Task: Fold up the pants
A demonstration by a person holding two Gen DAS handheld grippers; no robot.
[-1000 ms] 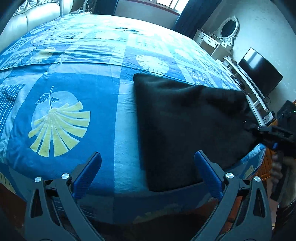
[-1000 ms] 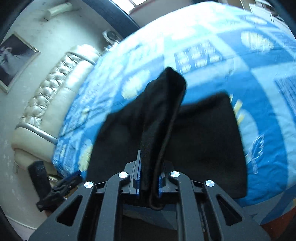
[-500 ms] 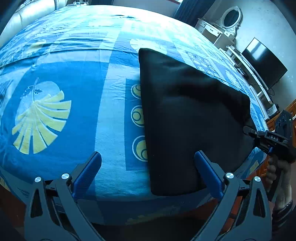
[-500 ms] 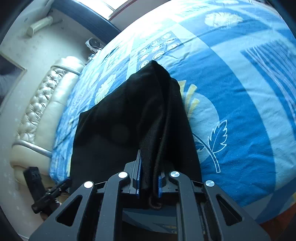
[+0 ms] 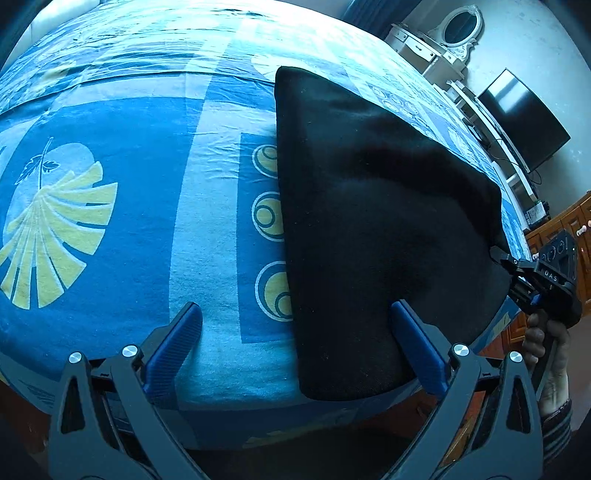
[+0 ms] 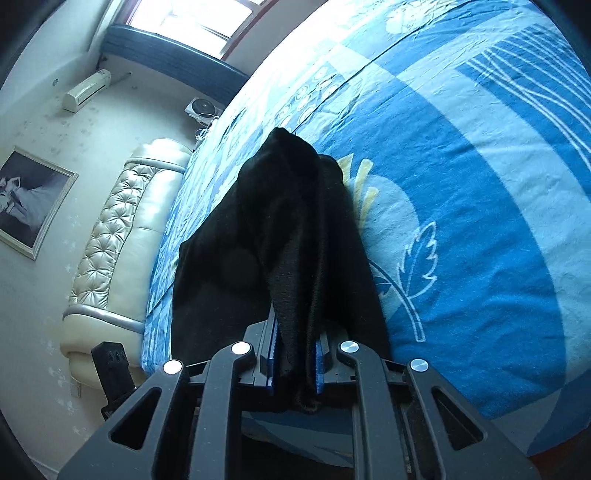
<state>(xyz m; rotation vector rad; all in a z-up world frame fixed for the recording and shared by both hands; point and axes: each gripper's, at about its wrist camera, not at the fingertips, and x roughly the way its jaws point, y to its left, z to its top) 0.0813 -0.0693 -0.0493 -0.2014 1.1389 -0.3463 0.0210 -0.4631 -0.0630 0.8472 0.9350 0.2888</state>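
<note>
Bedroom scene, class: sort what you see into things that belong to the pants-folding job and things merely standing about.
Part of the job:
black pants
right gripper, clamping a pants edge
left gripper, open
bedspread under the pants

Just there:
television
mirror
headboard
framed picture
air conditioner

matt black knit pants point(image 5: 376, 236), printed cotton bedspread point(image 5: 147, 206)

Bed point(image 5: 155, 229) with blue patterned cover, yellow leaf print at 9 o'clock in left wrist view. Black pants point(image 5: 369, 229), folded, lie flat on it from centre toward 3 o'clock, near edge at the bed's front rim, covering ring motifs.
</note>
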